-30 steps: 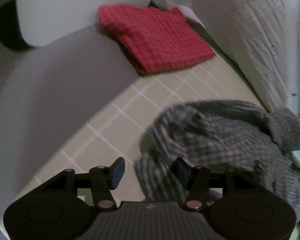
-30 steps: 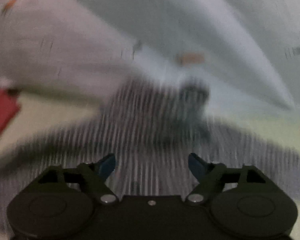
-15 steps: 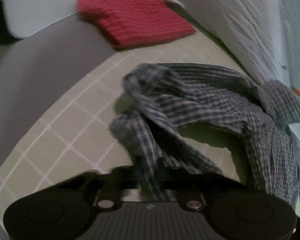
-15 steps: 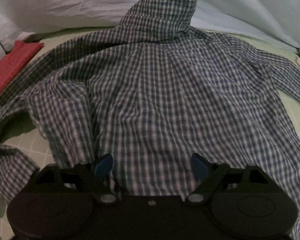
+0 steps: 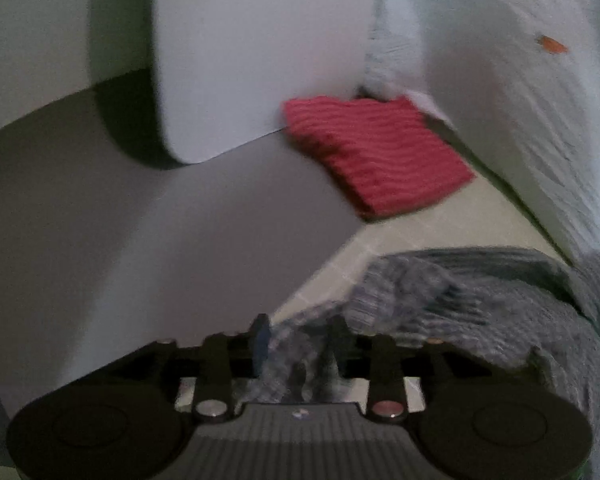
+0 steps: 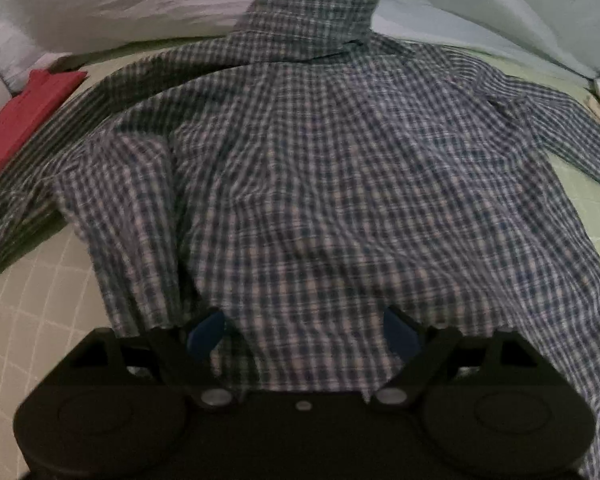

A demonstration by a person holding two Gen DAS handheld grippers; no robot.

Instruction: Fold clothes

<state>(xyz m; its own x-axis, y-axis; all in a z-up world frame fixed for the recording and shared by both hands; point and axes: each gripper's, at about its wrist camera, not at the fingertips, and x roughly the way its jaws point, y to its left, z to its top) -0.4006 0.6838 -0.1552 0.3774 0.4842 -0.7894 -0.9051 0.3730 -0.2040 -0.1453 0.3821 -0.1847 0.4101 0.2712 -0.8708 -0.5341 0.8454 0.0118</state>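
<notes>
The left tongs point(image 5: 296, 344) are opening with checked shirt point(image 6: 320, 184) sleeve cloth between them; the right tongs point(image 6: 304, 336) spread wide over its hem. The shirt lies unfolded on the bed point(image 6: 32, 320); a red cloth point(image 5: 376, 156) is already folded.

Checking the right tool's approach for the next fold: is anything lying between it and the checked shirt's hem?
Nothing visible. The right tool hangs open directly over the checked shirt's lower edge, bare cloth between its fingers. The red folded cloth lies off to the left.
</notes>
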